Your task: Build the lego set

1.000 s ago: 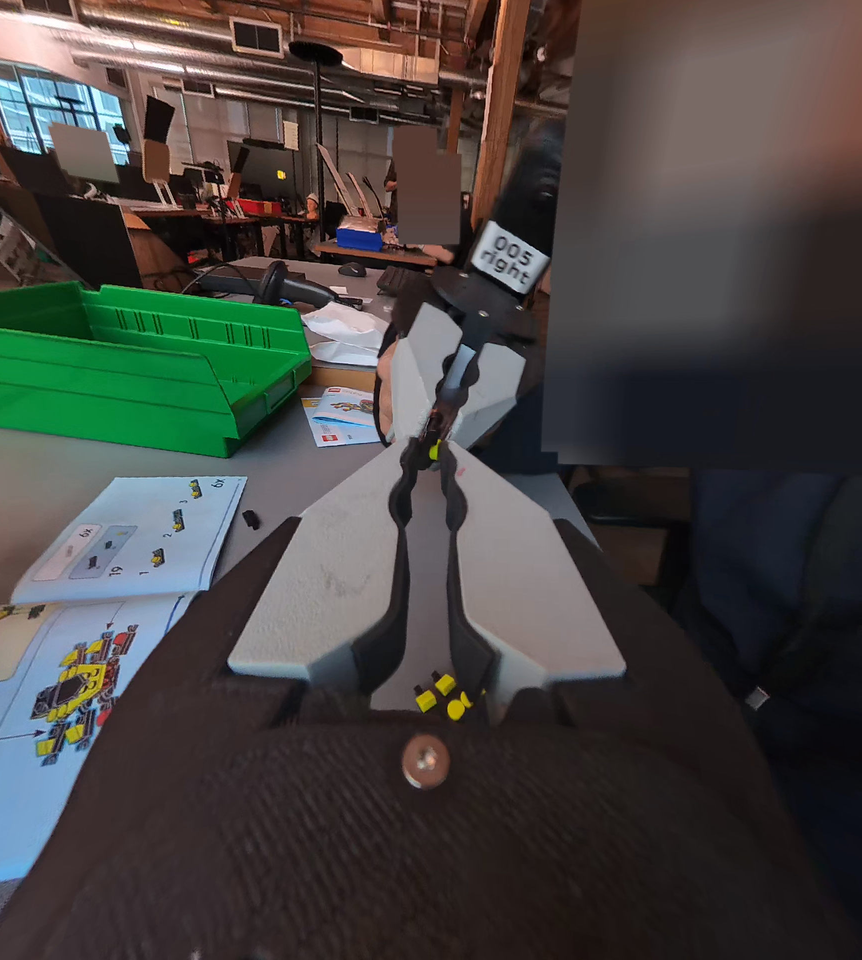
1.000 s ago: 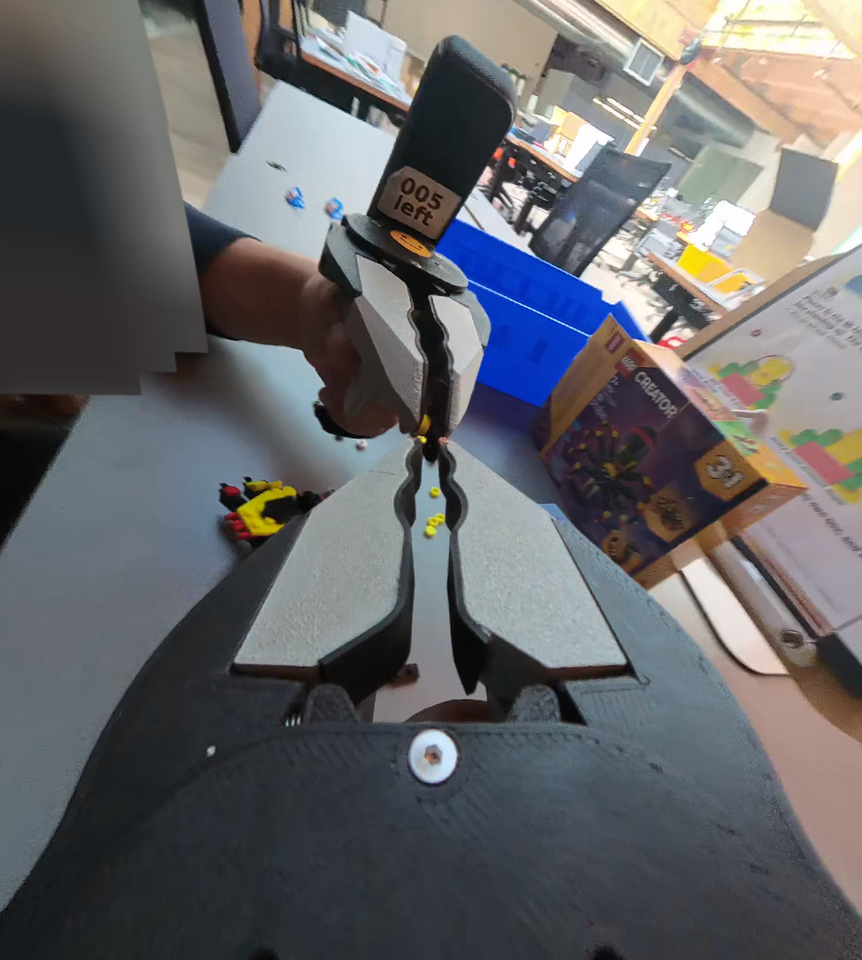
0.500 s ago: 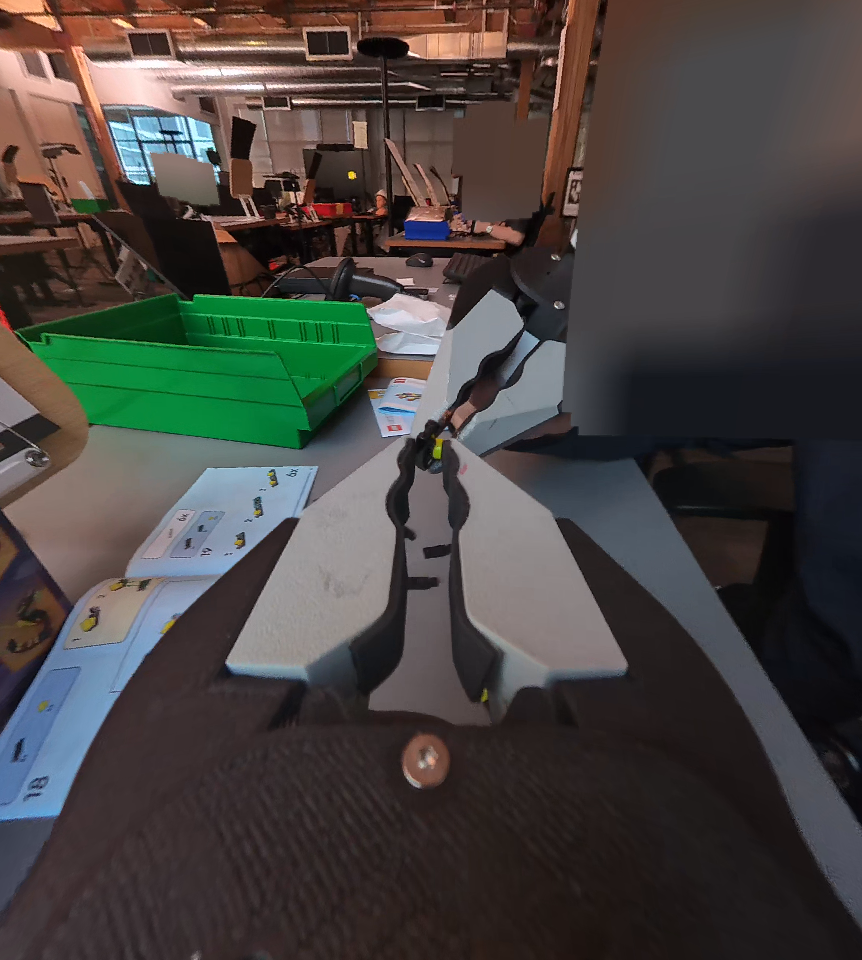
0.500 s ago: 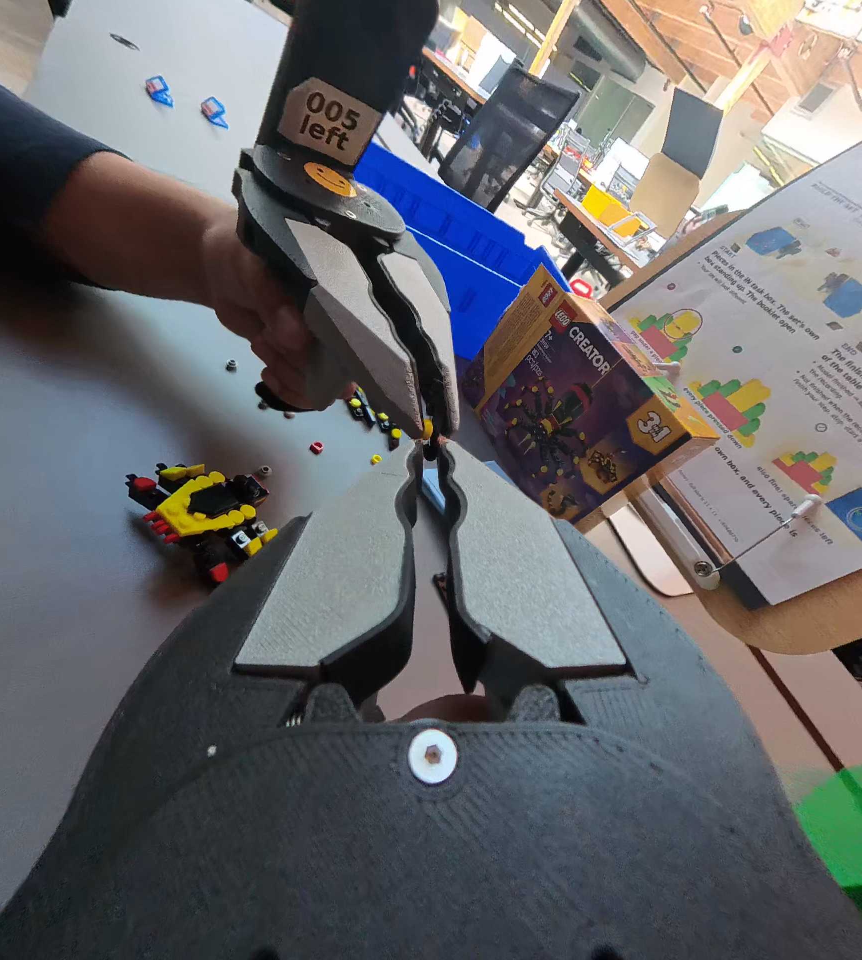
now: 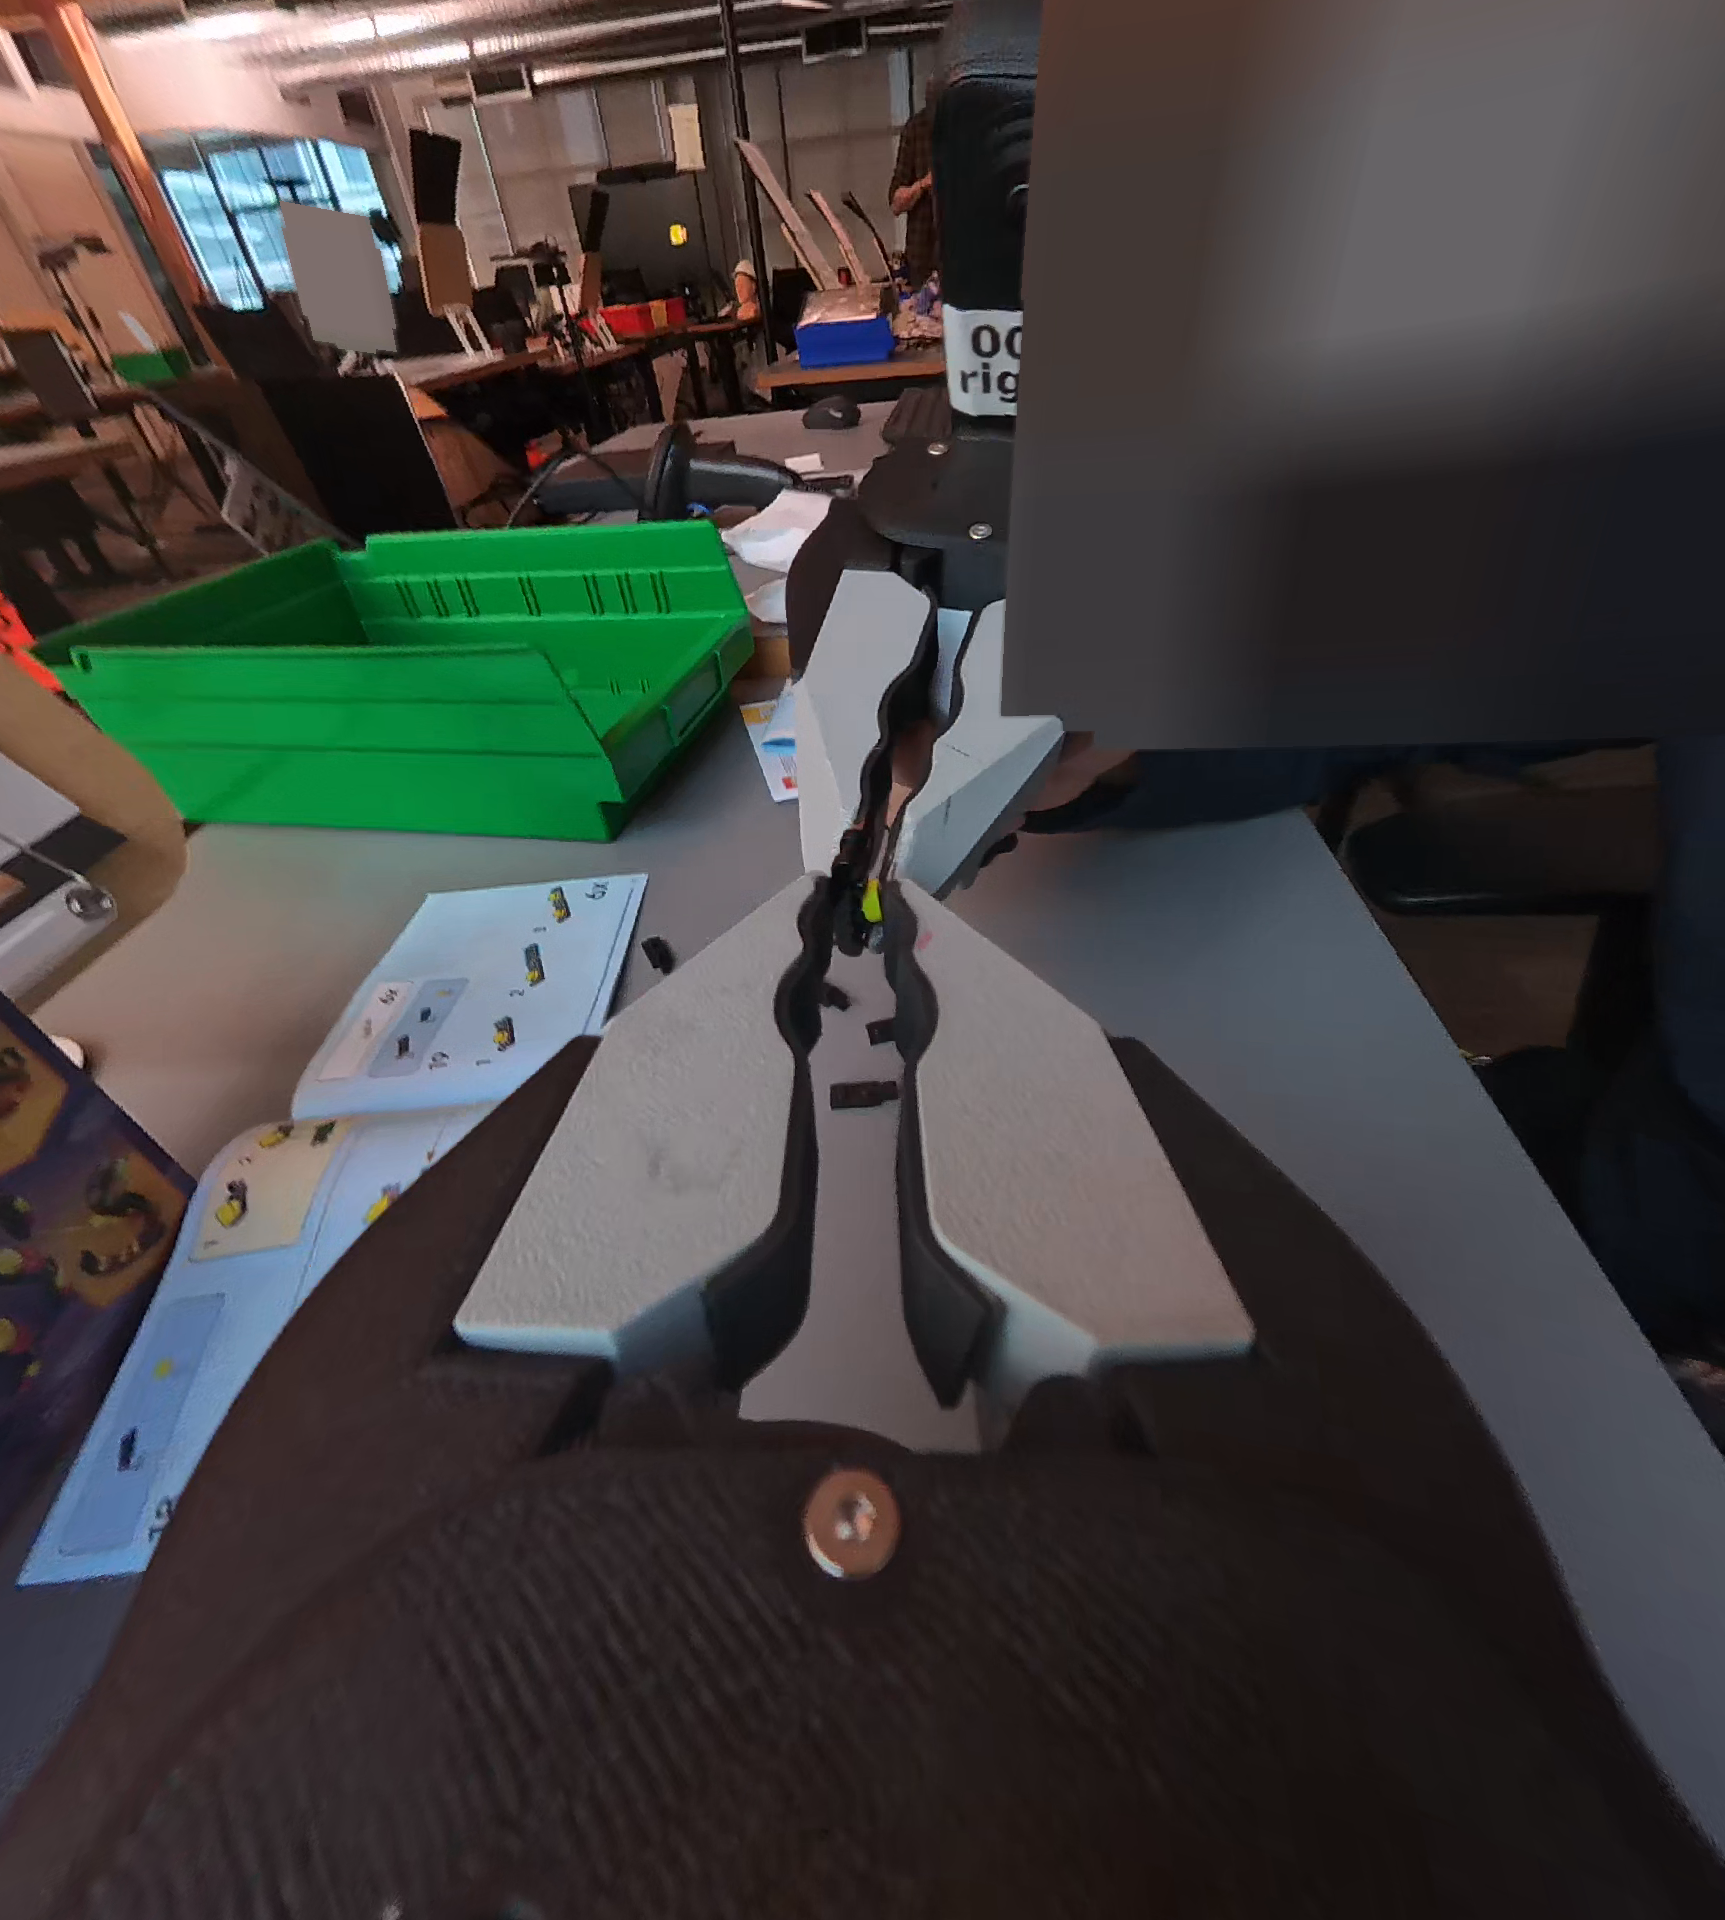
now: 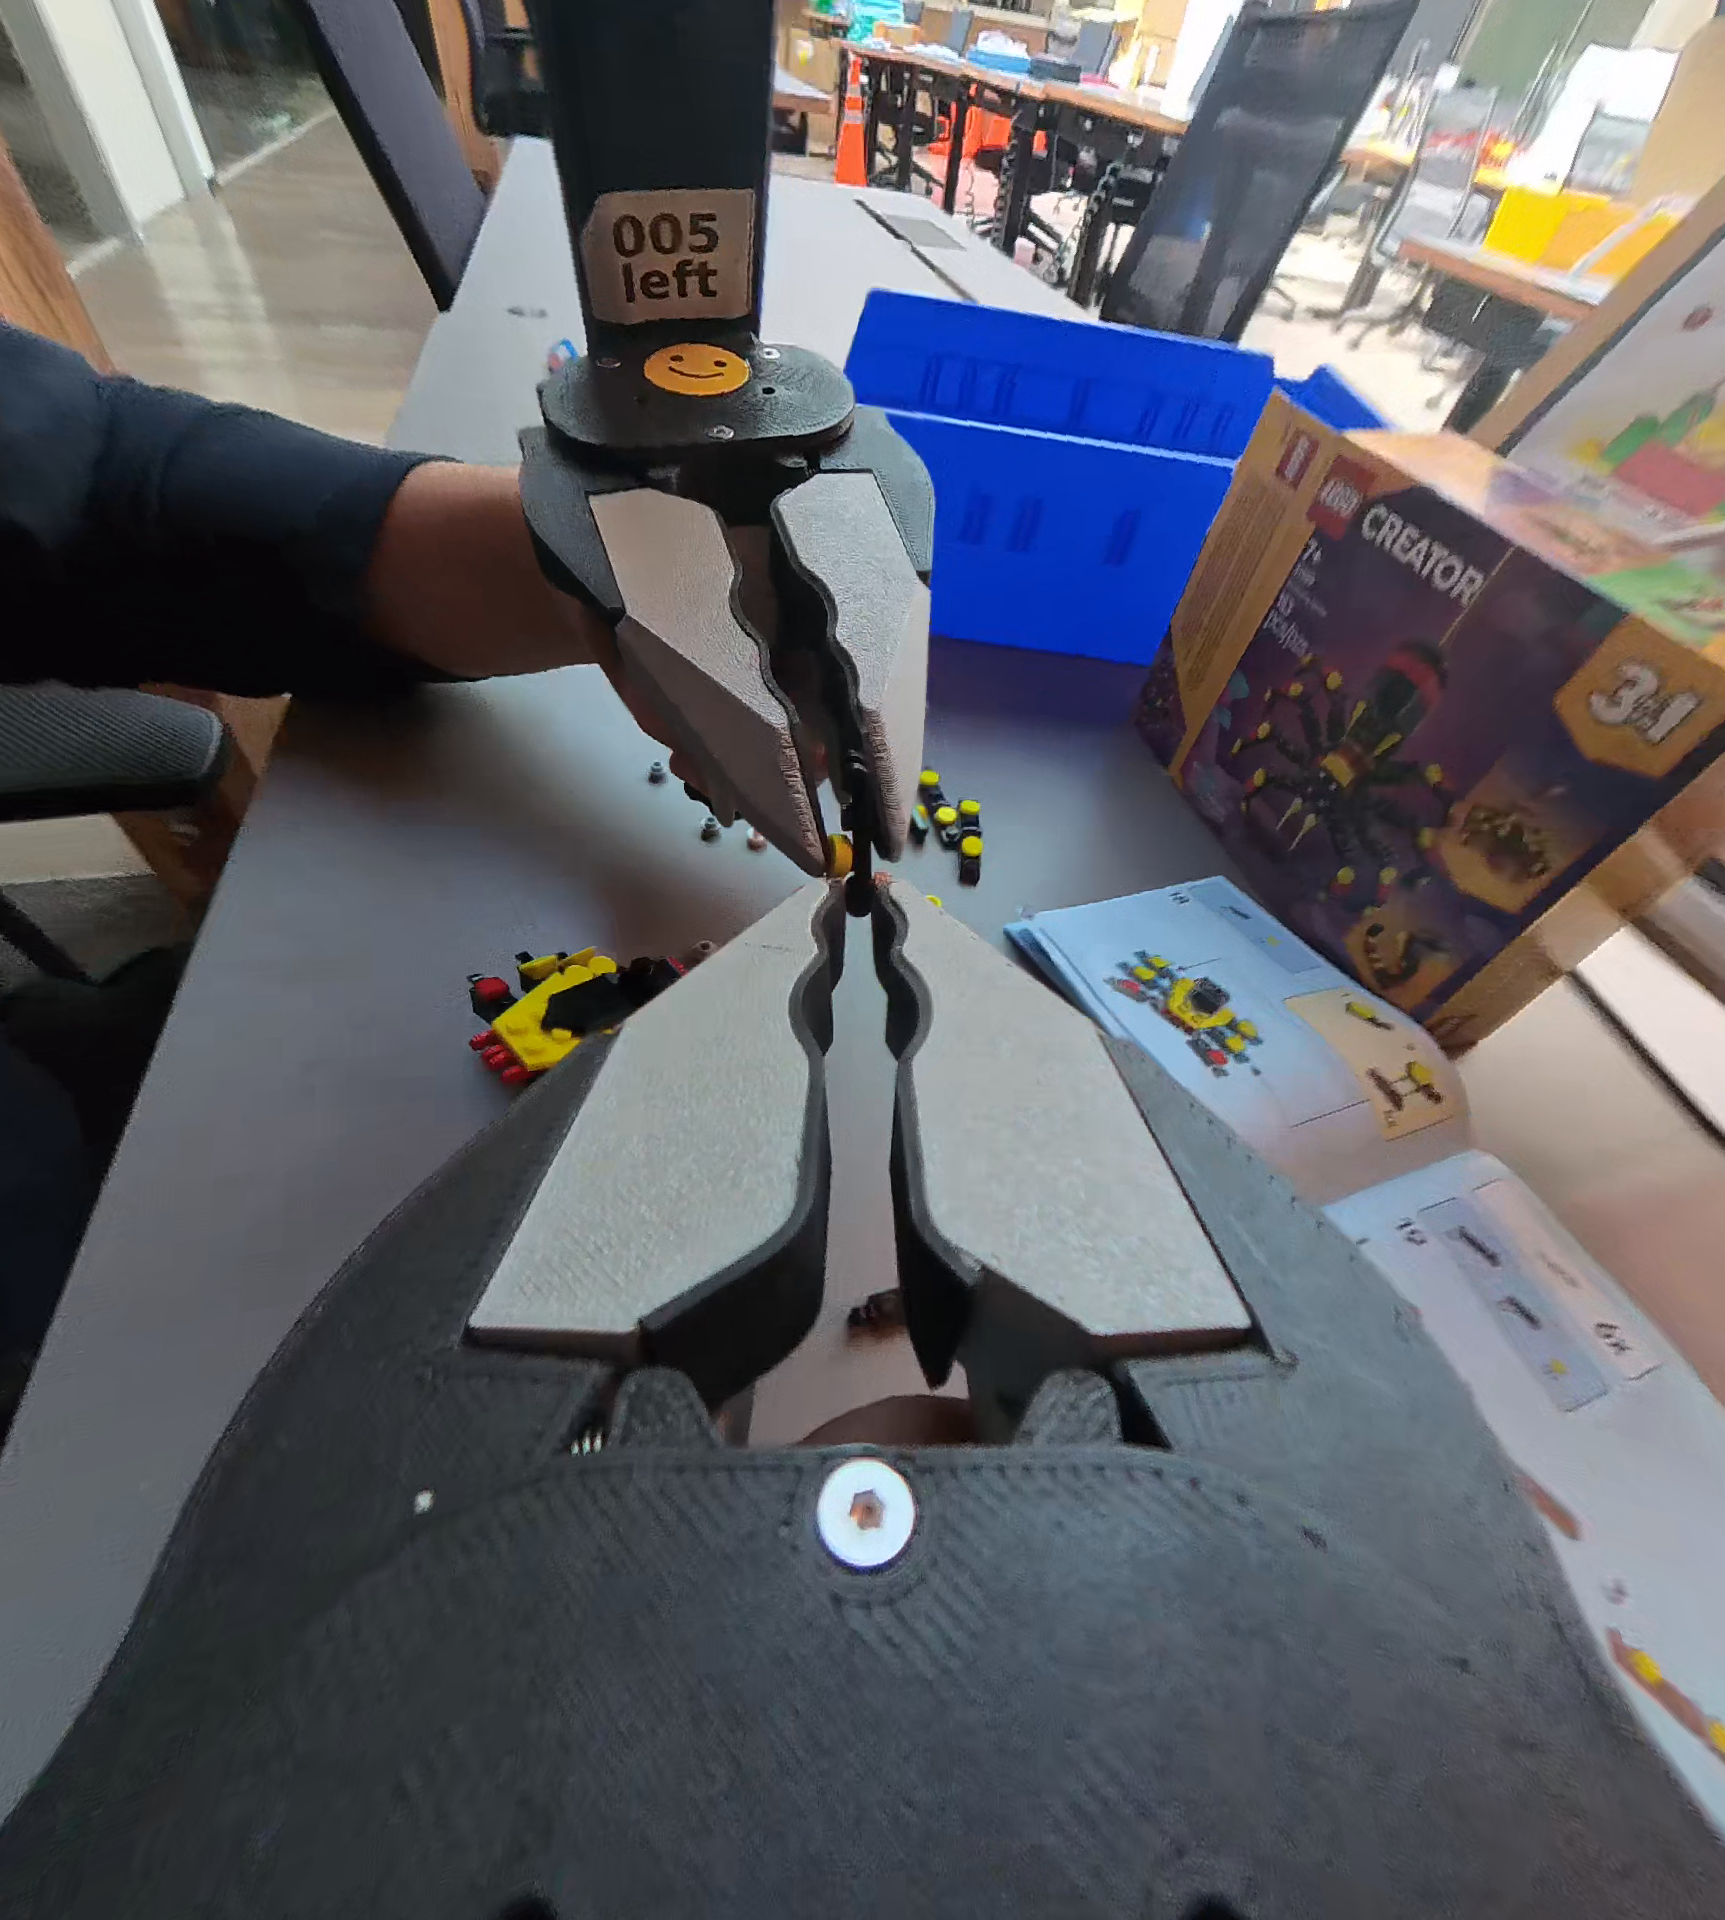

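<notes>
above the table (image 6: 318, 935), both tongs (tip-to-tip) pinch a small piece (image 6: 853, 868).

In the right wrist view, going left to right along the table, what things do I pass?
Yellow, black and red lego model → loose black and yellow pieces → open instruction booklet → lego box.

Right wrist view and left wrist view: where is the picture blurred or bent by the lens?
Right wrist view: the purple cardboard set box and the printed board behind it smear at the right edge; the table edge bows. Left wrist view: the green plastic bin is slightly soft, the far room blurred.
</notes>
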The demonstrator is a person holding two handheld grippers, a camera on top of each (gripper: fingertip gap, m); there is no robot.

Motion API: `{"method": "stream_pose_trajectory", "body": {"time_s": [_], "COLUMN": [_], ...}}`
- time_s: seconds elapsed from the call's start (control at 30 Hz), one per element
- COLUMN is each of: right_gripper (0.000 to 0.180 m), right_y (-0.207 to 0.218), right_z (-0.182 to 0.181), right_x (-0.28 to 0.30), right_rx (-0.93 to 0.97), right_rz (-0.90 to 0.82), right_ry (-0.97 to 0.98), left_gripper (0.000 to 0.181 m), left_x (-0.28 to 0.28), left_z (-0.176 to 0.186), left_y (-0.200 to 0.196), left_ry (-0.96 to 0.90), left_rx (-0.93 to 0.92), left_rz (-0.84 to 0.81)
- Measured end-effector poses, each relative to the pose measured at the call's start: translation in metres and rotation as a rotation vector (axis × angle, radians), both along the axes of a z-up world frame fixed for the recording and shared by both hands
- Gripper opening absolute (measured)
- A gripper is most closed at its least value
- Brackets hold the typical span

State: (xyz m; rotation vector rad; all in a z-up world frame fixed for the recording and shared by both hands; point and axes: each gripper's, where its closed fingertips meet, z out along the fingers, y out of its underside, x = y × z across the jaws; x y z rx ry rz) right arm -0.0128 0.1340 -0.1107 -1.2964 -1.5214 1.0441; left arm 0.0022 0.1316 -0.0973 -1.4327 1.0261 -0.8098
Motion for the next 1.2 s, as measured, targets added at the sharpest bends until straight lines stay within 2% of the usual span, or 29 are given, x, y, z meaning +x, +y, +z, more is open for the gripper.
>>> {"method": "stream_pose_trajectory", "body": {"time_s": [0.13,0.3,0.4,0.6,0.8,0.9,0.97,1.1,1.2], "right_gripper": [0.001,0.002,0.002,0.002,0.004,0.013,0.012,0.013,0.003], "right_y": [0.012,0.027,0.028,0.01,0.021,0.017,0.02,0.029,0.016], "right_z": [-0.014,-0.048,-0.07,-0.094,-0.101,-0.101,-0.1,-0.086,-0.078], "right_x": [0.0,0.002,0.004,0.005,0.003,0.001,0.001,0.0,-0.002], "right_rx": [-0.178,-0.365,-0.444,-0.672,-0.465,-0.441,-0.414,-0.193,-0.055], "right_rz": [-0.019,-0.076,-0.091,-0.002,-0.068,-0.047,-0.06,-0.056,0.004], "right_ry": [-0.062,-0.205,-0.299,-0.452,-0.504,-0.508,-0.504,-0.433,-0.399], "left_gripper": [0.006,0.001,0.0,0.0,0.0,0.0,0.0,0.0,0.0], "left_x": [-0.003,-0.017,-0.018,-0.017,-0.022,-0.024,-0.025,-0.028,-0.03], "left_z": [-0.015,-0.067,-0.071,-0.091,-0.094,-0.101,-0.106,-0.103,-0.1], "left_y": [0.013,0.033,0.031,0.009,0.004,0.002,0.004,0.01,0.012], "left_ry": [0.033,0.198,0.194,0.342,0.35,0.334,0.337,0.336,0.335], "left_rx": [-0.103,-0.339,-0.409,-0.467,-0.531,-0.609,-0.64,-0.595,-0.583], "left_rz": [0.054,0.176,0.169,0.079,0.053,0.036,0.042,0.065,0.071]}}
